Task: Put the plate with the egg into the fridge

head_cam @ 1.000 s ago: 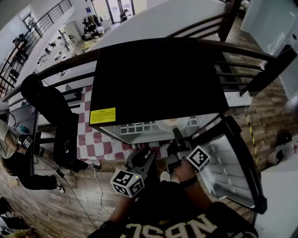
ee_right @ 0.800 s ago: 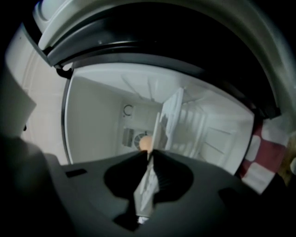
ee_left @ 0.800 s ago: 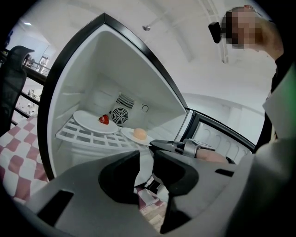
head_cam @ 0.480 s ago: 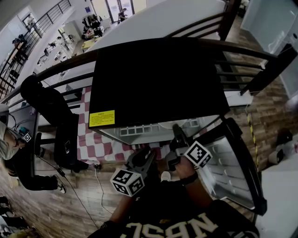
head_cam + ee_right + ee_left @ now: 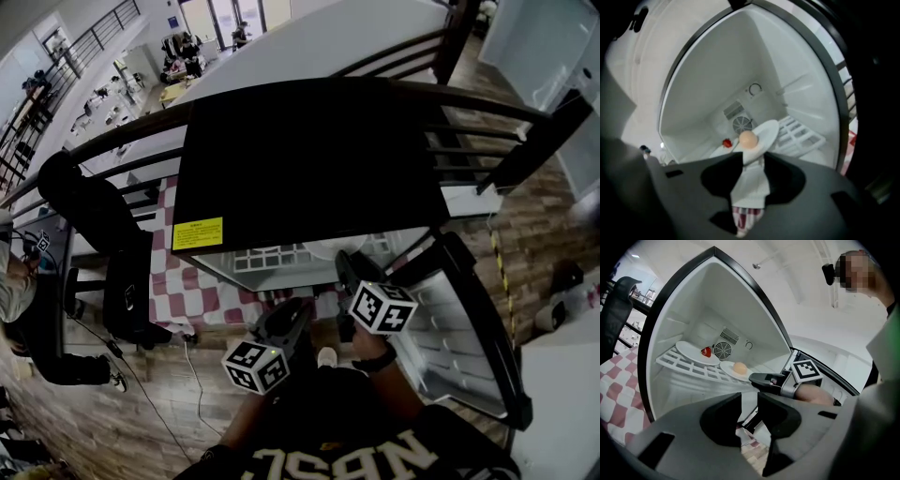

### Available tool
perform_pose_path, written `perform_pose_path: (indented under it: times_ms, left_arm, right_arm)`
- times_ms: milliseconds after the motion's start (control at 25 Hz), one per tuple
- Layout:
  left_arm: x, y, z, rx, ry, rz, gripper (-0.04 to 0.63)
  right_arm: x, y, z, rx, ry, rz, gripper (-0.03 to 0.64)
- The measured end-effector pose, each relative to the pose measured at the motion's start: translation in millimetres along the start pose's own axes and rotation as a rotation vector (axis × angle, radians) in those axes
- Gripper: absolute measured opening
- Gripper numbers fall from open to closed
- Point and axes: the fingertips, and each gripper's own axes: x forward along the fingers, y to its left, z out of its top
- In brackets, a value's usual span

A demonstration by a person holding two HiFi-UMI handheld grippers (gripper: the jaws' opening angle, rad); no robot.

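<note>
Inside the small black-topped fridge [image 5: 309, 159], on its white wire shelf [image 5: 679, 363], the round white plate [image 5: 729, 373] with the pale brown egg [image 5: 739, 367] sits toward the right, near the front edge. The step in hand looks like the release. The right gripper [image 5: 751, 161] reaches into the cabinet, and its jaws have just been opening. They stand partly apart, with the near rim of the plate at their mouth, and neither pad can be seen pressing on it, so the plate appears to rest on the shelf by itself.

The left gripper [image 5: 749, 399] hangs outside and nearer, in front of the cabinet. Its jaws are about half apart, with nothing between them.

The next move probably calls for drawing the right gripper straight back toward the person, with the jaws wide enough to clear the rim. A pad that catches the edge could drag the plate off the front bar or set the egg rolling. After that, the open fridge door [image 5: 459, 328], swung out to the right, would be free to close.

The shelf also holds a second white plate [image 5: 689, 351], farther left and back, with a small red item [image 5: 706, 352] on it that is too small to identify. The two plates sit close beside each other, and I cannot tell whether they touch.
</note>
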Motion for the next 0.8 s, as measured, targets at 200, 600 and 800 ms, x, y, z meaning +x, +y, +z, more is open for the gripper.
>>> perform_pose_path:
  times_ms: [200,600,800]
  left_arm:
    - [-2.7,-1.4,-3.9,-0.011,-0.010,0.025,0.124]
    - [-14.9,-20.8,-8.7,-0.002,-0.049,0.059,0.124]
    - [-29.7,-36.0,8.6,0.100,-0.095,0.107,0.124]
  right_arm:
    - [-9.1,-4.1,-3.0,-0.230,0.049,-0.066,0.177]
    - [-46.1,4.7,6.6,-0.412,-0.063,-0.086,0.247]
    - [-85.4,40.1,8.9,-0.439,-0.156,0.040,0.241]
